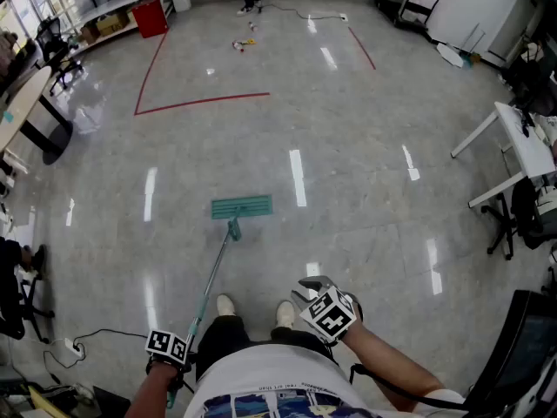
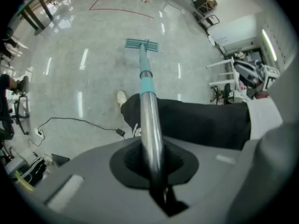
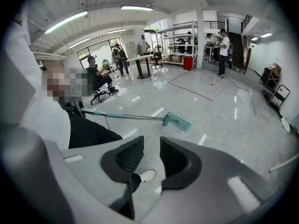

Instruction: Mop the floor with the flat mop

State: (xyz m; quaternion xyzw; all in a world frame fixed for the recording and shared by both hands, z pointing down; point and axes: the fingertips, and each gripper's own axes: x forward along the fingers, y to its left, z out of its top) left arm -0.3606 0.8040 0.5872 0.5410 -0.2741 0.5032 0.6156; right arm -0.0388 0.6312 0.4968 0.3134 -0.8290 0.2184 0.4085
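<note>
The flat mop's teal head (image 1: 242,206) lies flat on the glossy grey floor ahead of my feet. Its metal pole (image 1: 213,273) slants back to my left gripper (image 1: 171,348), low at the left. In the left gripper view the pole (image 2: 148,106) runs between the jaws of the left gripper (image 2: 152,157), which is shut on it, out to the mop head (image 2: 141,44). My right gripper (image 1: 324,299) hangs free at the right, off the mop. Its jaws (image 3: 152,155) stand a narrow gap apart with nothing in them; the mop head (image 3: 177,122) shows beyond.
Red tape lines (image 1: 200,103) mark the floor farther off. White tables (image 1: 522,146) and a black chair (image 1: 526,355) stand at the right. A cable with a power strip (image 1: 70,347) lies at the lower left. Desks and a red bin (image 1: 150,17) line the far left. People (image 3: 223,45) stand at the back.
</note>
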